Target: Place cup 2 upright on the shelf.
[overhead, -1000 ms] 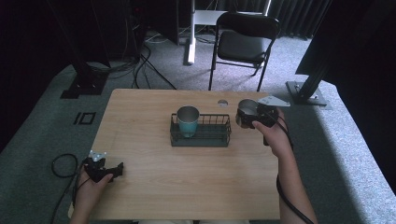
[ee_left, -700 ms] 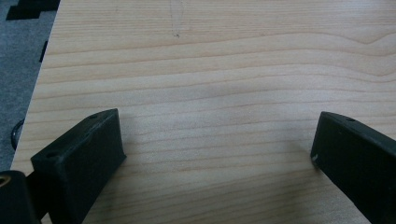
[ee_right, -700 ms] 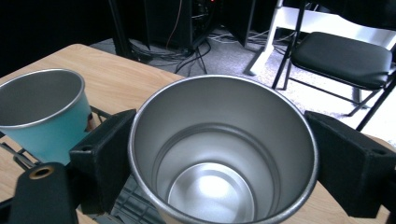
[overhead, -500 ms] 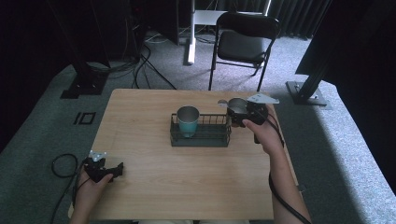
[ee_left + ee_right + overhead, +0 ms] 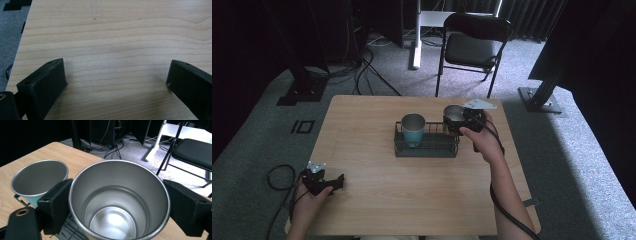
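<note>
A dark wire basket (image 5: 427, 148) stands mid-table with a teal steel cup (image 5: 413, 129) upright in its left part. My right gripper (image 5: 462, 120) is shut on a second steel cup (image 5: 454, 116), held upright above the basket's right end. In the right gripper view that steel cup (image 5: 119, 200) sits between both jaws, its empty inside facing up, with the teal cup (image 5: 39, 178) to its left and the basket wires (image 5: 72, 230) below. My left gripper (image 5: 328, 184) rests at the table's near left corner, open over bare wood (image 5: 115, 62).
The wooden table (image 5: 377, 200) has room in front of the basket. A black folding chair (image 5: 474, 47) stands behind the far edge, with cables and stand bases on the grey carpet around it.
My right gripper has carried the steel cup leftward from beside the basket to over its right end. The left gripper has stayed put.
</note>
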{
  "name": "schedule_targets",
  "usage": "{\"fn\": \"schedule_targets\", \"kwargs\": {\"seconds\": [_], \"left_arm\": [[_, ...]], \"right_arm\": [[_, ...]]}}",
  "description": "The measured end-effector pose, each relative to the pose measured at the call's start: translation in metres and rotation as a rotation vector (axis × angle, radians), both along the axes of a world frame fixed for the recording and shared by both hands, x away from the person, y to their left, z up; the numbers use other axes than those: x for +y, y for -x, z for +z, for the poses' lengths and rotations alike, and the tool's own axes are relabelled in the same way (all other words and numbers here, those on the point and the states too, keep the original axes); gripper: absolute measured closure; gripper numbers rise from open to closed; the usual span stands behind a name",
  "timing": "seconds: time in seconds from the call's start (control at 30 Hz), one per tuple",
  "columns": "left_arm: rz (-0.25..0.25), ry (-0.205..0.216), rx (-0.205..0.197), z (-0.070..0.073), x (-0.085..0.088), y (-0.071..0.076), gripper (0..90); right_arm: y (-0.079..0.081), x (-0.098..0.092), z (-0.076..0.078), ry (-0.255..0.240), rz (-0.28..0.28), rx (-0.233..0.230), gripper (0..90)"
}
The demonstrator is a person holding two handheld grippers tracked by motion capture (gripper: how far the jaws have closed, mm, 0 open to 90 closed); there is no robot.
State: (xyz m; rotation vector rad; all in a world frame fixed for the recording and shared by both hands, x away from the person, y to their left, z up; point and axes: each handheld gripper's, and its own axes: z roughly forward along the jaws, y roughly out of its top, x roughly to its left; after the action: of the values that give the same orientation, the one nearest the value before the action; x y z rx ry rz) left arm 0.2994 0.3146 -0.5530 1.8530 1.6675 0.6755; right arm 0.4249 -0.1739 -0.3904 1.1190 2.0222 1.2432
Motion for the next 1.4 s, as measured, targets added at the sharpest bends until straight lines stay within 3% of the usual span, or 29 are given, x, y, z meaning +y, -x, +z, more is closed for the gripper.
{"fn": "schedule_targets", "kwargs": {"seconds": [0.5,1.13,1.4], "left_arm": [[0.0,0.0,0.0,0.0,0.0,0.0,3.0],[0.0,0.0,0.0,0.0,0.0,0.0,3.0],[0.0,0.0,0.0,0.0,0.0,0.0,3.0]], "right_arm": [[-0.006,0.023,-0.012,0.003,0.044,0.019,13.0],[-0.012,0.033,-0.051,-0.002,0.049,0.07,13.1],[-0.012,0.037,-0.06,0.009,0.052,0.074,13.0]]}}
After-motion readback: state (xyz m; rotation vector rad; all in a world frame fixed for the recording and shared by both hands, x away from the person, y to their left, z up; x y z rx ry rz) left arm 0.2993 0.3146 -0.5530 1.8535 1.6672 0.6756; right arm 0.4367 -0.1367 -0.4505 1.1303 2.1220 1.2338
